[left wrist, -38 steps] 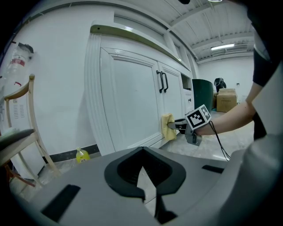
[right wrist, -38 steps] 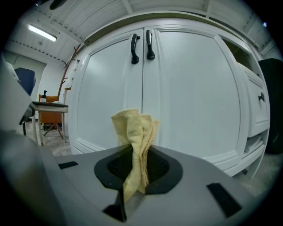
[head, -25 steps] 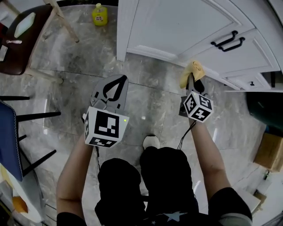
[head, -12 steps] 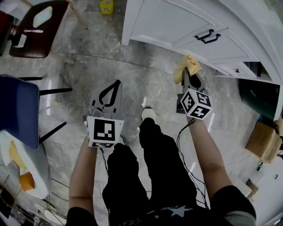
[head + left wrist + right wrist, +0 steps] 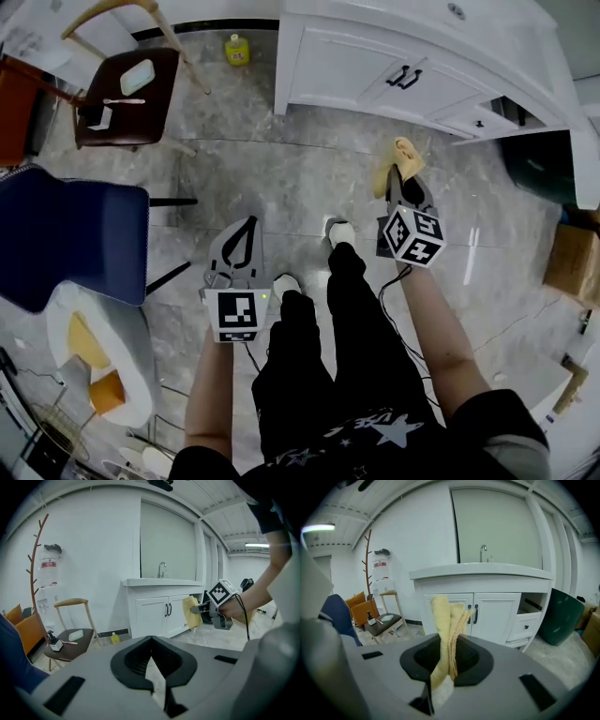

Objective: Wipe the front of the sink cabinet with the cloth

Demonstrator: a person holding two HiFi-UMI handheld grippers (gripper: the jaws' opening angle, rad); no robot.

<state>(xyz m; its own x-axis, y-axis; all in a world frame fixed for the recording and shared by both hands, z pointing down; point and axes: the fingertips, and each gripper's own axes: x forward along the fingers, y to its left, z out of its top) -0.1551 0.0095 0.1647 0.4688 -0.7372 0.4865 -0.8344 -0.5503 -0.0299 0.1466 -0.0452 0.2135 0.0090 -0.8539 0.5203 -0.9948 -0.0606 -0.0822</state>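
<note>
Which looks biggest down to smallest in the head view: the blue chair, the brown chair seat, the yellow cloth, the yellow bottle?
1. blue chair
2. brown chair seat
3. yellow cloth, though it is held nearer the camera
4. yellow bottle

Floor: grey marbled tile, glossy. Walls: white, with dark skirting at the foot. A white sink cabinet is set against the wall, and a large pale panel is seen above it. A brown chair is stood by the wall, a blue chair nearer. A thin coat stand is noted in the corner. A dark green bin is placed beside the cabinet, a cardboard box beyond it. A strip light is lit overhead.
</note>
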